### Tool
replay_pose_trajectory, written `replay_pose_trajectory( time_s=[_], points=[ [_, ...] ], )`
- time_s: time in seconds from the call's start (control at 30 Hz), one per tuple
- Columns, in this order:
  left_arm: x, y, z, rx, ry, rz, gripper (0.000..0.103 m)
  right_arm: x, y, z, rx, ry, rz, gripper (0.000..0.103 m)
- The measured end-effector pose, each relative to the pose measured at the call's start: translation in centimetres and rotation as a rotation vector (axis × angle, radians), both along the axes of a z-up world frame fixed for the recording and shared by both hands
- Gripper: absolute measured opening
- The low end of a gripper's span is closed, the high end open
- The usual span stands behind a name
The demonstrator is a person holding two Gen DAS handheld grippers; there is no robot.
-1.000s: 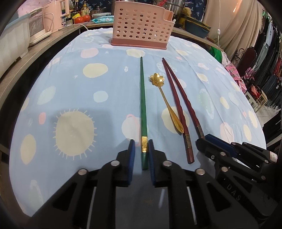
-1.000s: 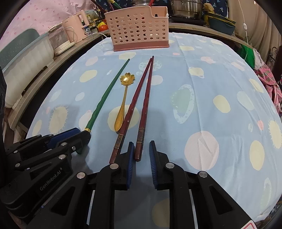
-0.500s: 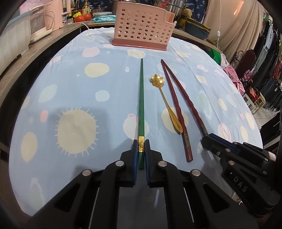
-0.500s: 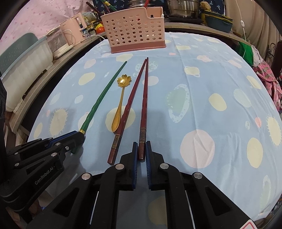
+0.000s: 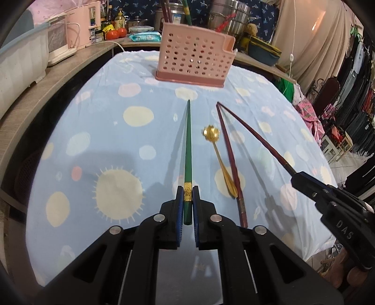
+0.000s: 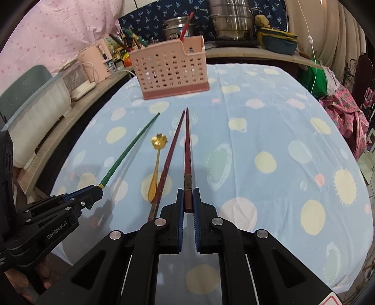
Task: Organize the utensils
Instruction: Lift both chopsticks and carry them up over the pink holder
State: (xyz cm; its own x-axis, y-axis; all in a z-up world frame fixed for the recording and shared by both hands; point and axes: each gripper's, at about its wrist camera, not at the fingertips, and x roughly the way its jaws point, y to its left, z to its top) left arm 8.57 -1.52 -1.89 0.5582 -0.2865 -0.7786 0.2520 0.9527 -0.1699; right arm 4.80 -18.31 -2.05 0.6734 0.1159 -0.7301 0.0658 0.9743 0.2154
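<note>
My left gripper [image 5: 187, 196] is shut on the near end of a green chopstick [image 5: 188, 145], lifted off the cloth with its tip toward the pink perforated utensil basket [image 5: 195, 62]. My right gripper [image 6: 187, 197] is shut on a dark red chopstick [image 6: 187, 145], also raised. It shows in the left wrist view [image 5: 253, 137] too. A second dark red chopstick [image 5: 230, 159] and a gold flower-shaped spoon [image 5: 219, 154] lie on the tablecloth between them. The basket [image 6: 170, 70] stands at the far end of the table.
The table has a light blue cloth [image 5: 121, 131] with sun and dot prints. A wooden counter [image 5: 35, 98] with white and pink appliances runs along the left. Steel pots [image 6: 230, 21] and a blue bowl [image 6: 279, 42] stand behind the basket. Clothes racks [image 5: 356, 112] stand right.
Both grippers have closed on their chopsticks and lifted them off the cloth. The held red chopstick has swung away from its mate.
</note>
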Motion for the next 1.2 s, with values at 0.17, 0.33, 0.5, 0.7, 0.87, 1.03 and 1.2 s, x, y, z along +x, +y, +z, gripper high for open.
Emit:
replay_pose_trajectory(
  time_s=[0.17, 0.33, 0.5, 0.7, 0.87, 1.03, 1.2],
  points=[
    [0.5, 0.4, 2.2, -0.028, -0.036, 0.014, 0.007, 0.2, -0.5, 2.2, 0.007, -0.051, -0.014, 0.008],
    [1.1, 0.9, 4.5, -0.05, -0.085, 0.031, 0.007, 0.7, -1.4, 4.5, 0.02, -0.104, -0.026, 0.008],
    [2.1, 1.5, 7.4, -0.071, -0.151, 0.056, 0.007, 1.5, -2.3, 6.8, 0.034, -0.164, -0.039, 0.008],
    [4.0, 2.0, 10.5, -0.086, -0.233, 0.078, 0.007, 3.2, -3.3, 9.1, 0.05, -0.217, -0.047, 0.008],
    [6.4, 2.1, 12.5, -0.083, -0.288, 0.097, 0.007, 4.7, -3.8, 11.0, 0.046, -0.267, -0.052, 0.008],
    [8.6, 1.7, 14.0, -0.083, -0.325, 0.1, 0.007, 6.9, -4.4, 12.4, 0.038, -0.306, -0.059, 0.008],
    [10.7, 1.1, 16.4, -0.097, -0.372, 0.091, 0.007, 9.3, -5.3, 14.2, 0.078, -0.339, -0.061, 0.008]
  ],
)
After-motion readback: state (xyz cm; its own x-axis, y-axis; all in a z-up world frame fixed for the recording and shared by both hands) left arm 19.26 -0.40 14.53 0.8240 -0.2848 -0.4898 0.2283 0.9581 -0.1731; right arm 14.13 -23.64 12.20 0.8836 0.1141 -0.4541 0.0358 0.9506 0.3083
